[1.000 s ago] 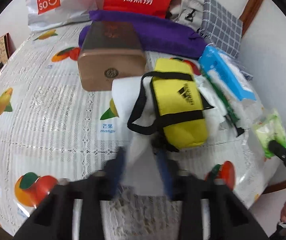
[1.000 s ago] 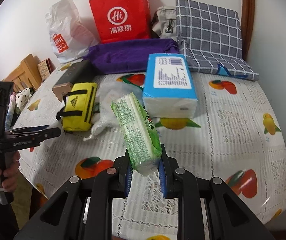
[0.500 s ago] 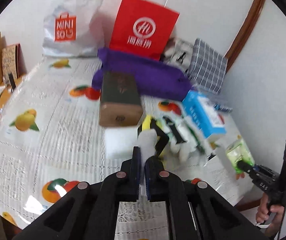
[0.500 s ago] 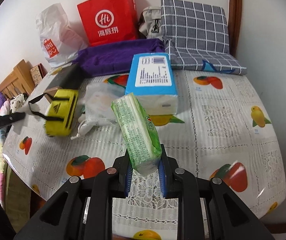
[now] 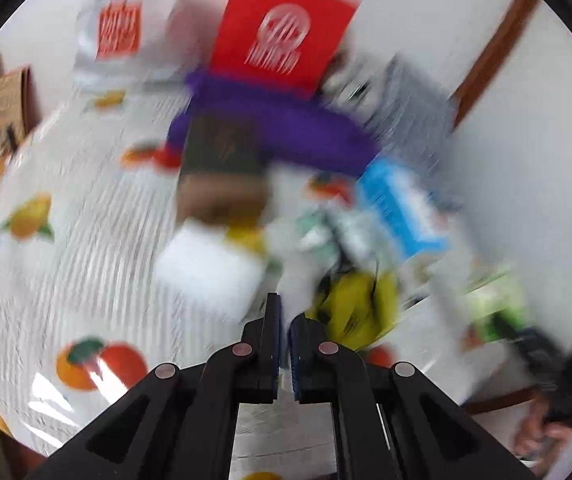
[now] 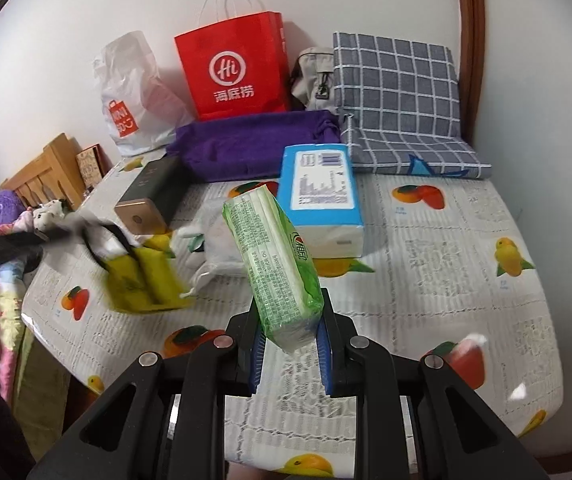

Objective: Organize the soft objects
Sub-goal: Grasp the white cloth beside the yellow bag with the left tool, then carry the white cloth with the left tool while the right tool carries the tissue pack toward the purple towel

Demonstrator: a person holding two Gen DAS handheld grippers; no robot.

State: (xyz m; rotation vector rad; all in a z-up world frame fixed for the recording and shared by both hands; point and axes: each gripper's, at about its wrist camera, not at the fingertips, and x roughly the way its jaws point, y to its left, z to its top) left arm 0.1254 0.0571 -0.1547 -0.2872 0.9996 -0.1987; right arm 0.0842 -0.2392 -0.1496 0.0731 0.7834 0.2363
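Right gripper (image 6: 289,344) clamping green tissue pack (image 6: 274,264)

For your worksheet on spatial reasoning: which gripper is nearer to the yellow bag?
Left. The left gripper hangs just above the yellow bag, seemingly lifting it by something pale. The right gripper holds the green tissue pack, farther off.

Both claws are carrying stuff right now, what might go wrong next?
1. The right claw pinches only the near end of the green tissue pack; most of it sticks out, so it may tip free.
2. The yellow bag dangles from the left claw and could clip the gold box.
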